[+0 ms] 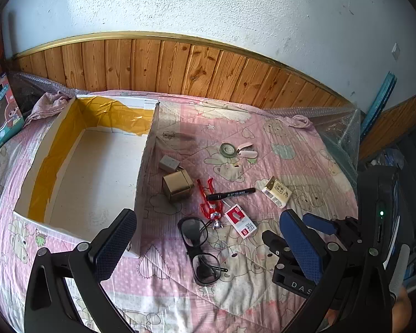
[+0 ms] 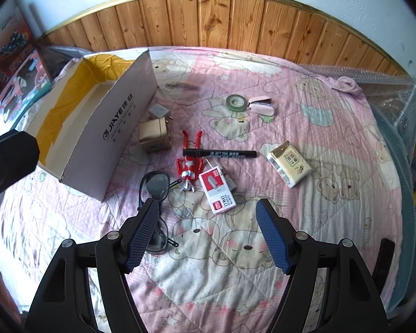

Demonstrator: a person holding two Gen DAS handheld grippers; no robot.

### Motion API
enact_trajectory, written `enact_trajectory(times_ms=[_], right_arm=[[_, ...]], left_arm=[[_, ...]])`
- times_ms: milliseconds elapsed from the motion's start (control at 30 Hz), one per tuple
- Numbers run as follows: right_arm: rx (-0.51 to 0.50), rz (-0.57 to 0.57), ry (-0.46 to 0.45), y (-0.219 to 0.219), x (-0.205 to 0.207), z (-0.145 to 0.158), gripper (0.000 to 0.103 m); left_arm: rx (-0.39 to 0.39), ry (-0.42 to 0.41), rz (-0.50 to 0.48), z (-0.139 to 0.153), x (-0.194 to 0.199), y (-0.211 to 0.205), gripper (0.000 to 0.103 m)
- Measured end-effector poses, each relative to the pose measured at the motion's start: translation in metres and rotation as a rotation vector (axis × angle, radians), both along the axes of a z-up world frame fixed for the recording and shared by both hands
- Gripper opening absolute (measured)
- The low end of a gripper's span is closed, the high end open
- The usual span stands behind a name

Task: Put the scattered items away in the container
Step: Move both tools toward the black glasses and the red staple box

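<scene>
Pink bear-print quilt (image 2: 332, 127) | wood-panelled wall (image 2: 235, 19) | left gripper (image 1: 208, 247), right gripper (image 2: 208, 233) agape, empty

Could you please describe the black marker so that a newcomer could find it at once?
Start at the open cardboard box on the pink quilt. To its right lies a red toy figure; the marker crosses its legs, the only long black stick there.
</scene>
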State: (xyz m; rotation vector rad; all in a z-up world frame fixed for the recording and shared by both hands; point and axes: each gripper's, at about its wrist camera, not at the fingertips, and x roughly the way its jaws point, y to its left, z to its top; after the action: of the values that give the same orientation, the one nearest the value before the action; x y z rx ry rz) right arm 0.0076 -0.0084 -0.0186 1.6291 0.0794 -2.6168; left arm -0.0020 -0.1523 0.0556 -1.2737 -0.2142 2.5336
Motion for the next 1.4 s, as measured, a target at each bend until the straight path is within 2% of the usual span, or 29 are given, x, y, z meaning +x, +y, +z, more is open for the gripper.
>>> enact_trajectory(times_ms=[133, 333, 433, 533, 567, 600, 633, 667, 700, 1000, 1133, 1200, 1233, 1267, 1300, 1400], right_arm=[[0.006, 0.019, -0.025, -0.001, 0.002, -0.008, 0.075], [0.018, 0.05, -0.043, -0.006, 0.008, -0.015, 0.075], [-0.004, 0.039, -0.044, -0.003, 0.009, -0.016, 0.074], [-0.031, 0.024, -0.032, 0.002, 0.01, -0.013, 0.071], [-0.036, 0.021, -0.03, 0.003, 0.01, -0.013, 0.058], [-0.041, 0.019, -0.034, 0.003, 0.009, -0.012, 0.04], [-0.053, 0.018, -0.038, 0.004, 0.009, -0.012, 0.032], [-0.067, 0.018, -0.041, 0.005, 0.009, -0.013, 0.018], [-0.073, 0.021, -0.042, 0.005, 0.009, -0.013, 0.011], [-0.104, 0.031, -0.018, 0.004, 0.01, -0.01, 0.004], [-0.105, 0.031, -0.012, 0.005, 0.007, -0.009, 0.005], [-0.099, 0.03, -0.011, 0.006, 0.005, -0.01, 0.01], [-0.097, 0.029, -0.011, 0.006, 0.003, -0.011, 0.017], [-0.1, 0.025, -0.009, 0.007, 0.002, -0.012, 0.041], [-0.107, 0.026, -0.007, 0.009, 0.001, -0.013, 0.053], [-0.132, 0.009, -0.021, 0.017, -0.003, -0.022, 0.053]], left_arm=[[0.013, -0.021, 0.012, -0.002, -0.001, -0.002, 0.103], [-0.067, -0.03, -0.005, -0.008, 0.0, 0.006, 0.102], [-0.098, -0.037, -0.018, -0.01, 0.001, 0.009, 0.094], [-0.112, -0.065, -0.021, -0.016, -0.001, 0.009, 0.073], [-0.112, -0.076, -0.021, -0.018, -0.001, 0.008, 0.065], [-0.109, -0.085, -0.021, -0.02, -0.001, 0.008, 0.058], [-0.104, -0.092, -0.024, -0.021, -0.002, 0.007, 0.055], [-0.097, -0.099, -0.032, -0.023, -0.002, 0.007, 0.048], [-0.093, -0.103, -0.038, -0.023, -0.002, 0.009, 0.041], [-0.058, -0.136, -0.076, -0.03, -0.003, 0.012, 0.013], [-0.058, -0.14, -0.08, -0.032, -0.004, 0.013, 0.012], [-0.067, -0.146, -0.076, -0.035, -0.005, 0.014, 0.013], [-0.067, -0.151, -0.077, -0.037, -0.005, 0.014, 0.014], [-0.069, -0.155, -0.076, -0.039, -0.005, 0.014, 0.021], [-0.076, -0.155, -0.067, -0.041, -0.004, 0.013, 0.034], [-0.078, -0.151, -0.04, -0.047, -0.004, 0.007, 0.062]])
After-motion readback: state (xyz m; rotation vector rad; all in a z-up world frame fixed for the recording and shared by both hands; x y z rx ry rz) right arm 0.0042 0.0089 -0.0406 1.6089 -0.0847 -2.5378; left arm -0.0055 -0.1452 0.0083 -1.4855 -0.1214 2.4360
